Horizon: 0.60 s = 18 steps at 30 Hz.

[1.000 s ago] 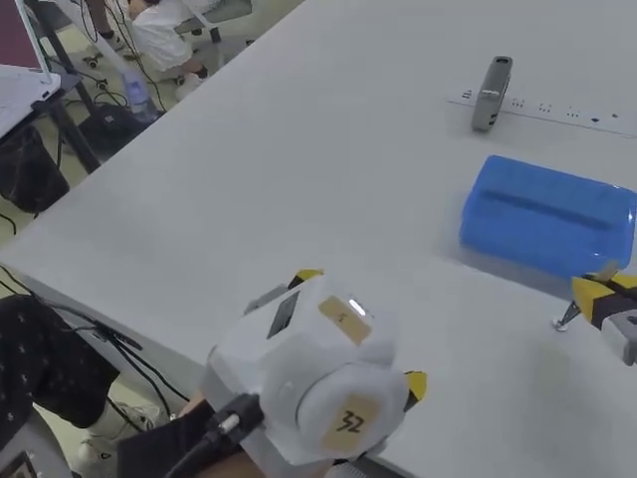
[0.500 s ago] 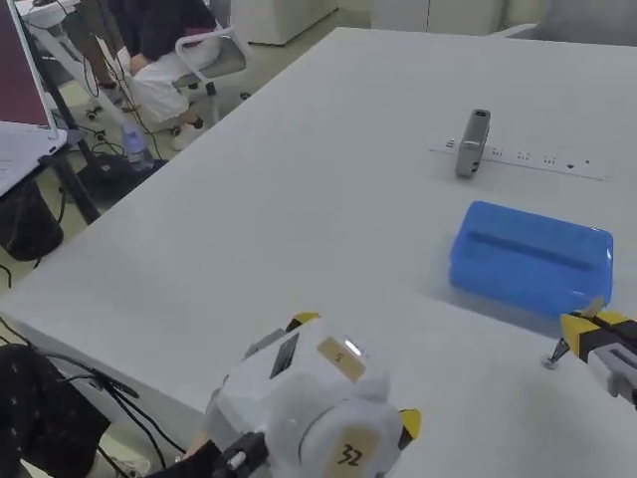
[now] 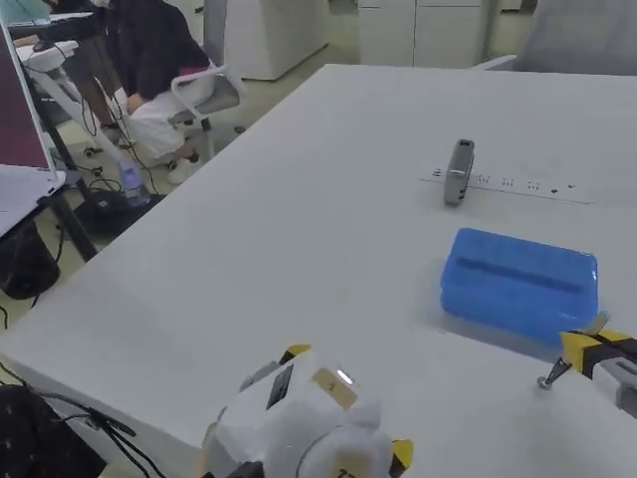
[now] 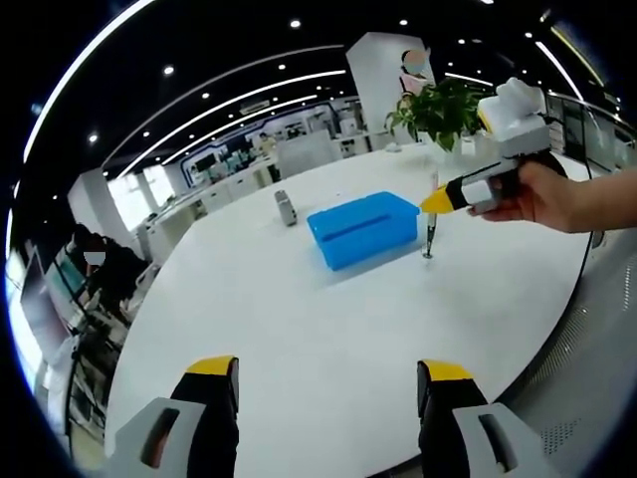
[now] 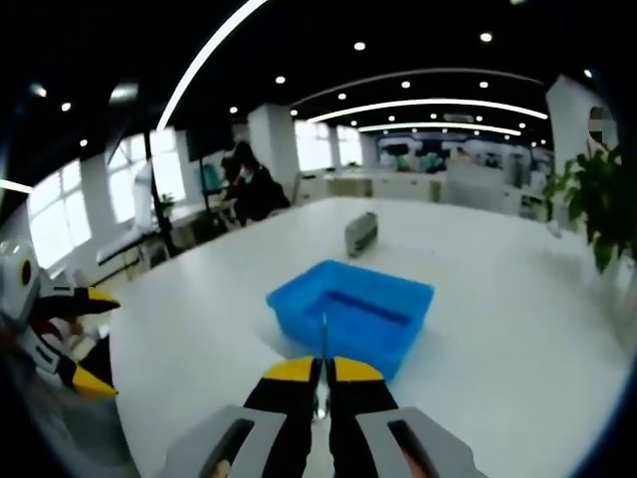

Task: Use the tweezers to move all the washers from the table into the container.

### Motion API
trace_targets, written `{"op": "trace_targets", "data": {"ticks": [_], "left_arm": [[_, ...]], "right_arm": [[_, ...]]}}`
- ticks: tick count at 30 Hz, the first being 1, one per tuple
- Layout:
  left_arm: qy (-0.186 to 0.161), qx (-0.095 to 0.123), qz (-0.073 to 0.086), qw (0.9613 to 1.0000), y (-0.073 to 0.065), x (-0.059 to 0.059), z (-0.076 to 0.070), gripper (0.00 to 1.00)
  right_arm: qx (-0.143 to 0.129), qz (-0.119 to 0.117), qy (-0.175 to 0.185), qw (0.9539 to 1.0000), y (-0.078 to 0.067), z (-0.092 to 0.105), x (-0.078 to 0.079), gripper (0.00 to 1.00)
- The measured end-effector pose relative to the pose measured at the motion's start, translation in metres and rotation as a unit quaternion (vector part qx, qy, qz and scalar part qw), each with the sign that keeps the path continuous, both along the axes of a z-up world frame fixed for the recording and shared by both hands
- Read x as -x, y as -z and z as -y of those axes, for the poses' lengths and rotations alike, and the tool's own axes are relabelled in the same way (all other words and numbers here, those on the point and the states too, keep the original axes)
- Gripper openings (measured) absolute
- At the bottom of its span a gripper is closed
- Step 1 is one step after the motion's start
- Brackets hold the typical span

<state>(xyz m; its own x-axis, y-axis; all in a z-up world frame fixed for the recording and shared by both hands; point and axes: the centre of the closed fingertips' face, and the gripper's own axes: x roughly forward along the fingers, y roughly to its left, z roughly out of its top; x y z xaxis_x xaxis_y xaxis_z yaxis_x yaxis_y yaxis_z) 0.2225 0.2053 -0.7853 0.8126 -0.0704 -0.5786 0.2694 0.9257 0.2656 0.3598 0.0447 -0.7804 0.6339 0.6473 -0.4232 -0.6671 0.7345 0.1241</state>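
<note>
Right gripper is squeezing its two jaws tight on the thin silver metal tweezers. The tweezers are sticking straight out in front of it. Their long, pointy end is aiming forward and down at the table, just beside the near wall of the blue plastic box-shaped container. I cannot tell if the tip is touching the table.

The container is lying right ahead of this gripper, with its long side going across. I am guessing the drop will be a short reach forward over that near wall. The washers are too small for me to tell where they are lying.

Left gripper is holding its jaws wide apart with nothing between them. It is hanging low at the table's near edge, well apart from the container, so the right one is the nearer.

The big white table is looking smooth and flat. A white power strip with a grey plug block is lying beyond the container. The room is a bright office with ceiling lights and a green plant.
</note>
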Motion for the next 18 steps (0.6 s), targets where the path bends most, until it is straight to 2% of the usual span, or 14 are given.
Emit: {"op": "trace_targets", "data": {"ticks": [3,5,11,15,18], "left_arm": [[0.002,0.005,0.002,1.0,-0.001,0.0,0.002,0.75],[0.001,0.007,0.002,1.0,-0.001,0.0,0.001,0.76],[0.003,0.008,0.003,1.0,-0.001,0.0,0.002,0.77],[0.004,0.007,0.004,1.0,-0.001,0.0,0.003,0.77],[0.004,0.007,0.004,1.0,-0.001,0.0,0.003,0.77]], "right_arm": [[-0.016,0.003,-0.003,0.9999,-0.013,-0.001,-0.002,0.0],[-0.02,0.015,-0.005,0.9997,-0.027,-0.002,-0.003,0.0],[-0.023,0.044,-0.015,0.9986,-0.051,-0.009,-0.009,0.0],[-0.005,0.077,-0.022,0.9967,-0.066,-0.013,-0.019,0.0],[0.007,0.091,-0.025,0.9955,-0.072,-0.016,-0.028,0.0]]}}
